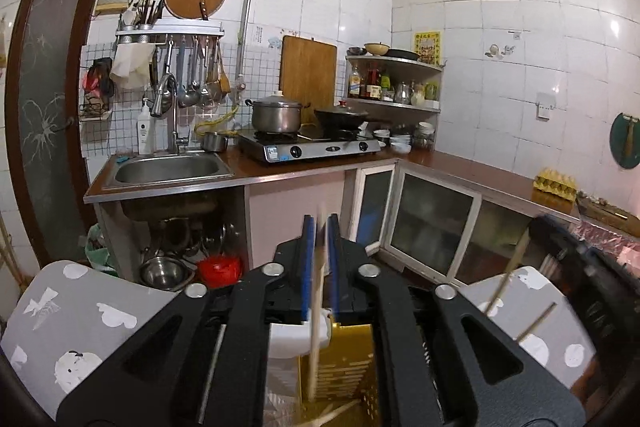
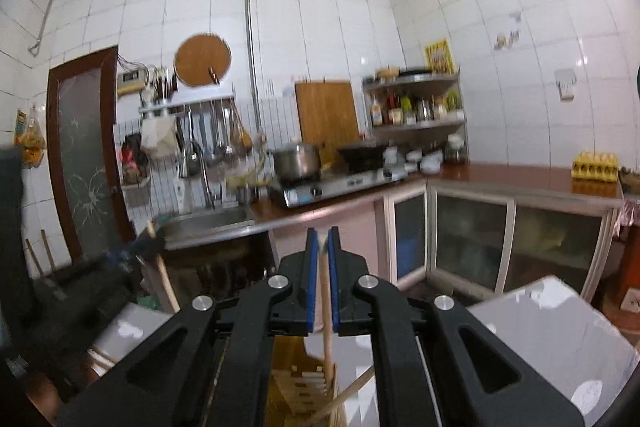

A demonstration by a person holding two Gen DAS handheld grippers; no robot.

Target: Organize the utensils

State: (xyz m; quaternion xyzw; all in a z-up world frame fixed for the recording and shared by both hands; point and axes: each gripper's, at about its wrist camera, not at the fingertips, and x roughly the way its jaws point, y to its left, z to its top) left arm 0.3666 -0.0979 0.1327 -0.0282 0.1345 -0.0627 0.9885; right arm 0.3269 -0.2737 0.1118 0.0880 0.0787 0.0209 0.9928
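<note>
Chopstick (image 1: 318,291) blurred between left tongs (image 1: 320,227); gold holder (image 1: 340,367) half hidden.

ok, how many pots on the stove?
2: steel pot on the left burner, black wok on the right. A small pot sits off the stove, by the sink.

Relative to stove (image 1: 312,146): sink (image 1: 168,169) left on same counter; cutting board (image 1: 308,71) behind; corner shelf (image 1: 394,83) right; egg tray (image 1: 555,183) far right.
</note>
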